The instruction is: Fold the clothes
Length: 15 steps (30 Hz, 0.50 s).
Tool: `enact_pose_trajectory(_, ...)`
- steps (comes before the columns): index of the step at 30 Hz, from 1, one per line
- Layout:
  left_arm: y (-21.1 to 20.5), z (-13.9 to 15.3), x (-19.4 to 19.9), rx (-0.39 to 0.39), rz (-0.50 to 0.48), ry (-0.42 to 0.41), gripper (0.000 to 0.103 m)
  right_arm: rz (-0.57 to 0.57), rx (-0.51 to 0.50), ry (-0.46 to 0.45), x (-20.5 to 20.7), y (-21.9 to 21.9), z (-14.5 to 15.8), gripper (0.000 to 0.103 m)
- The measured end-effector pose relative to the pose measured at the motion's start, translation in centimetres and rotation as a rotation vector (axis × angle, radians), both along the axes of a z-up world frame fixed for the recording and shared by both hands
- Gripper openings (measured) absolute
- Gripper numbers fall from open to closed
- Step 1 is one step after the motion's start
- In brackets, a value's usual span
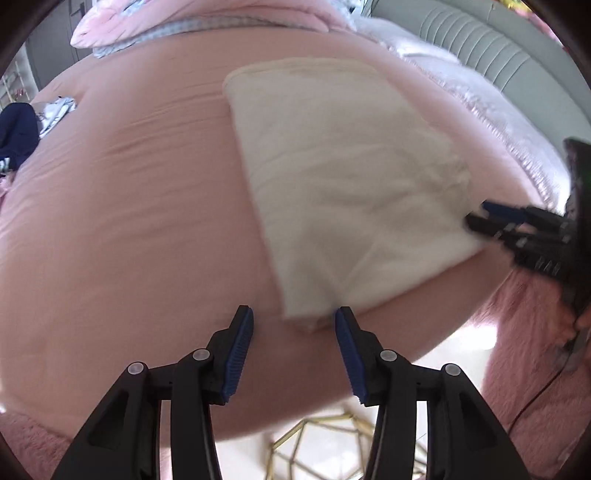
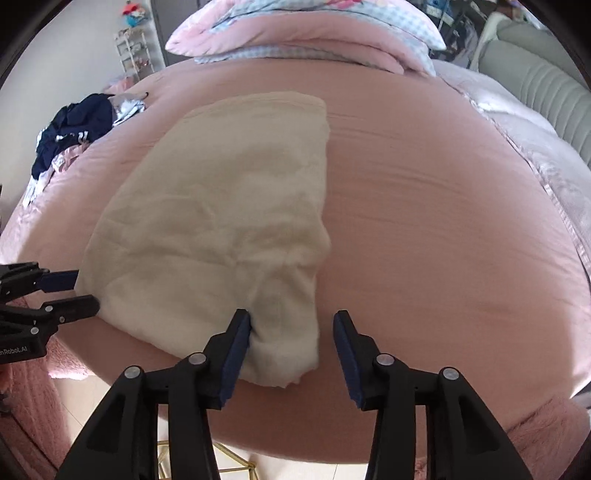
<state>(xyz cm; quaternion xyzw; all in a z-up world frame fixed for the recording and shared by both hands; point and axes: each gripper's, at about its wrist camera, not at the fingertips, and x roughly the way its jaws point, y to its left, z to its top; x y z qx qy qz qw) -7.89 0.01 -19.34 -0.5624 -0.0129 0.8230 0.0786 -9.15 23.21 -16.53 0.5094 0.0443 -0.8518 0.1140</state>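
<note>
Bare pink sheet is lying open to the right of the folded cream garment; a heap of dark clothes (far left corner) and stacked pillows are crowding the far edge.

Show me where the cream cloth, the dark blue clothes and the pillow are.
cream cloth [image 2: 229, 206], right wrist view, middle of its top.
dark blue clothes [image 2: 83, 118], right wrist view, middle of the heap.
pillow [image 2: 295, 33], right wrist view, pink front.

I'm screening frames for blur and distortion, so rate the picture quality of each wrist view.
Left wrist view: strong fisheye bulge on the pink bed, soft motion blur on the cream garment and the right tongs, daylight whitening the garment's near edge. Right wrist view: same bulge, sharper garment creases, the right tongs crisp, dark corners.
</note>
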Motion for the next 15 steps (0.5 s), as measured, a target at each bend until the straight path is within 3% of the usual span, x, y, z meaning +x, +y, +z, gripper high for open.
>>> enact_pose_trajectory(5,-2.0,2.2,-1.1,0.149,0.076,0.047,0.044,-0.011,-0.003,0.084,0.4,0.5,3.0,0.051)
enact_pose_trajectory(7,-1.3,3.1,-1.7,0.121,0.045,0.072,0.044,0.002,-0.021,0.14,0.5,0.0,4.6,0.051)
enact_pose_trajectory(9,-1.3,3.3,-1.8,0.139,0.024,0.041,0.042,0.03,-0.033,0.152,-0.1,-0.9,5.2,0.051)
enact_pose_trajectory(12,-1.9,3.0,-1.1,0.186,-0.002,-0.033,0.042,0.087,0.034,0.117,-1.1,-3.0,3.7,0.051)
enact_pose_trajectory(15,-3.1,3.7,-0.7,0.14,0.06,-0.018,0.042,0.094,0.045,0.071,-1.5,-3.5,2.2,0.051)
